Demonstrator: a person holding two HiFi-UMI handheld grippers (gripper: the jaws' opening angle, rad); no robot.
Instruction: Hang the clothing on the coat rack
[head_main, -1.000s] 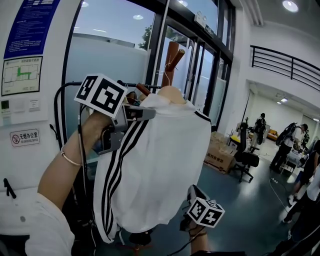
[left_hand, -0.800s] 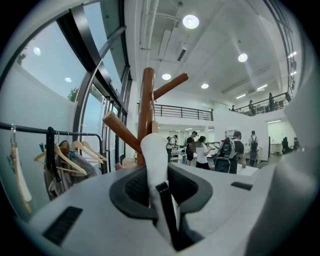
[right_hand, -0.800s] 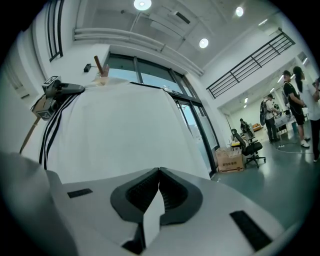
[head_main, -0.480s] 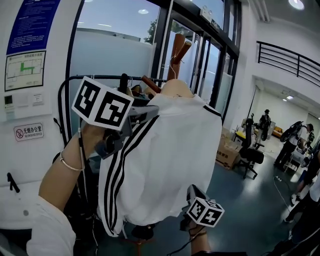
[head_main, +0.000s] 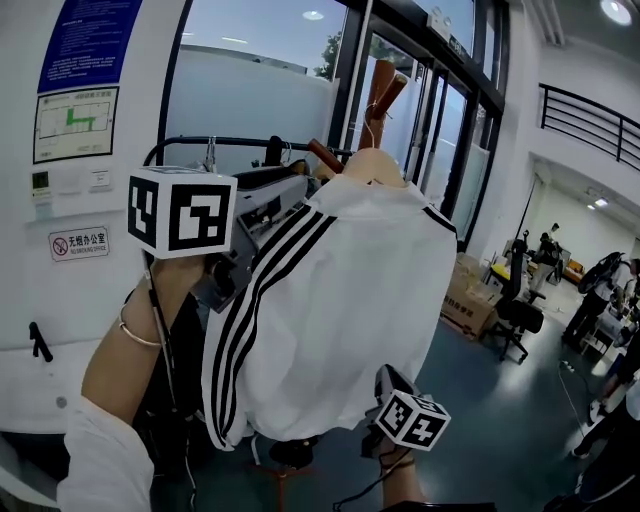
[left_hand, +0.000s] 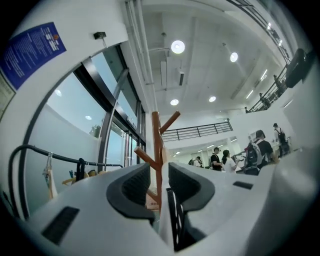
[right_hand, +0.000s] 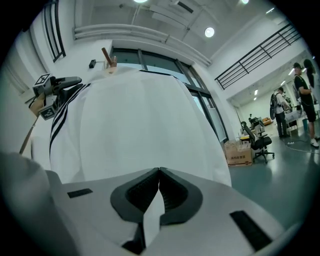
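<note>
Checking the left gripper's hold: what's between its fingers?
Left gripper view: a fold of the striped white top lies low between the left gripper's open fingers, unpinched; the wooden coat rack shows beyond.

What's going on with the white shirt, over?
Left gripper open, the shirt loose between its jaws. Right gripper shut on its hem. Hanger up at the coat rack. Nothing in the way.

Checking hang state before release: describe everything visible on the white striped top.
The white top looks like thin fabric, with black stripes down the shoulder and sleeve. It drapes on a wooden hanger up against the wooden coat rack. The right gripper is shut on its lower hem; the left gripper is open at the striped shoulder, fabric between its jaws but not pinched.
</note>
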